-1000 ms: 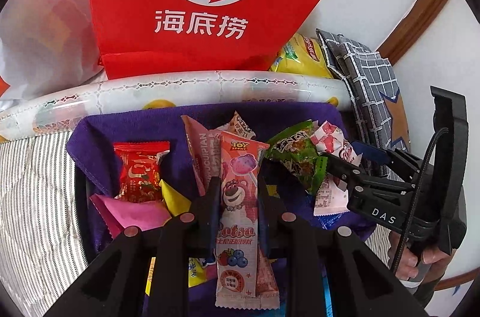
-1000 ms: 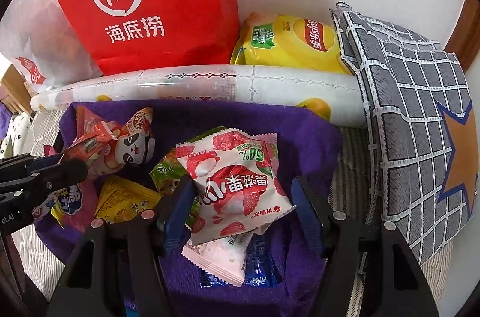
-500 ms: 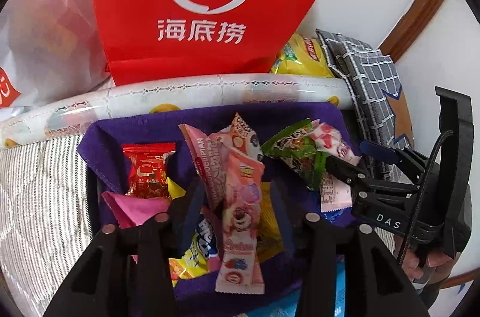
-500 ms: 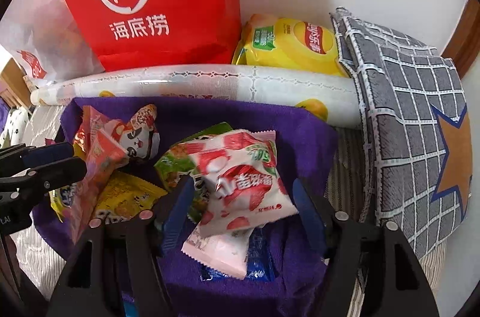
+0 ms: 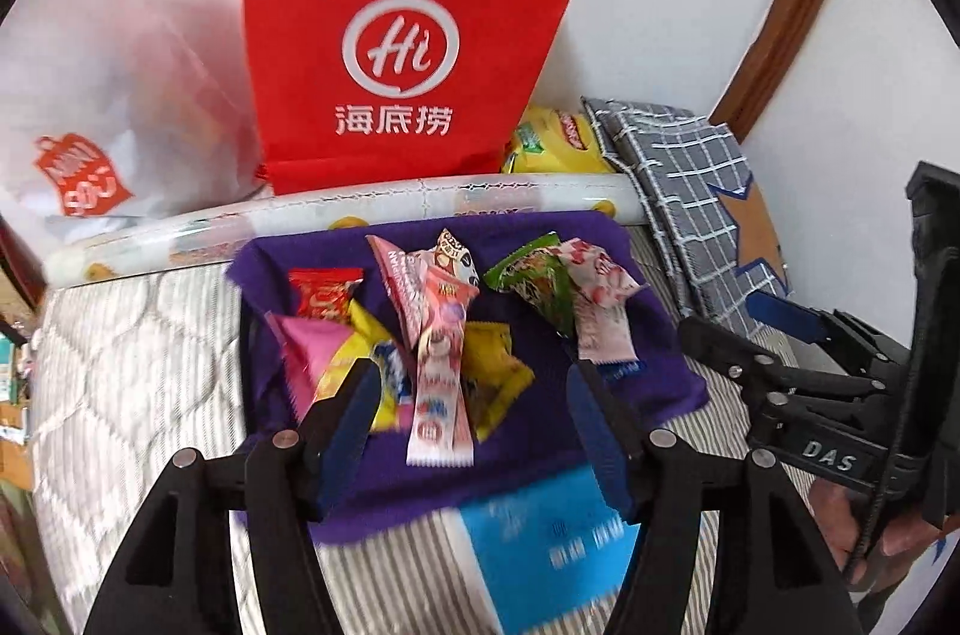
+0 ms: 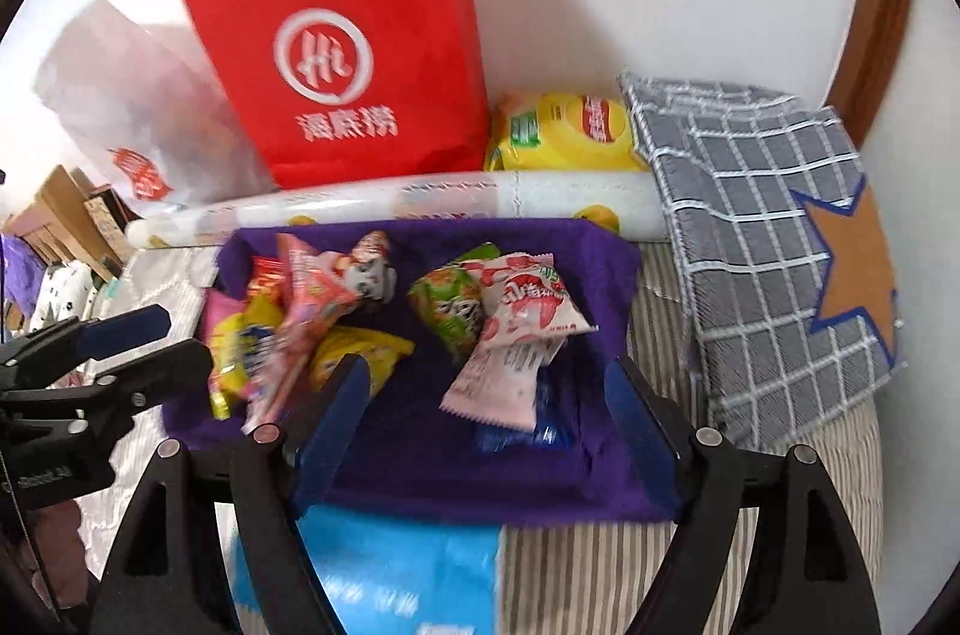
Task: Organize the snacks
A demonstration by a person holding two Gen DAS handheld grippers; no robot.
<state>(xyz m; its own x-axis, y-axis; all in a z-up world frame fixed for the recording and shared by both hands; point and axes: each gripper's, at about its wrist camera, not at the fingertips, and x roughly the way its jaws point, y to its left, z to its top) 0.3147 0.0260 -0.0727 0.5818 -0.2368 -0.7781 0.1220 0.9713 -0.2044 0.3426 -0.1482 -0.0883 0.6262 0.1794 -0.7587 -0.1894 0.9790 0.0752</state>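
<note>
1. Snacks (image 5: pixel 444 329) lie heaped on the purple cloth (image 6: pixel 480 467) ahead of both tongs.
2. My left tongs (image 5: pixel 474 395) and right tongs (image 6: pixel 486 395) have just been opening; nothing between them.
3. Long pink packet (image 5: pixel 441 371) points at my left tongs, nearer.

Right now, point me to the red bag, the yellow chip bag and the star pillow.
red bag (image 5: pixel 408 53), left wrist view, on its white round logo.
yellow chip bag (image 6: pixel 570 137), right wrist view, on its front face.
star pillow (image 6: pixel 852 269), right wrist view, on the orange star.
</note>
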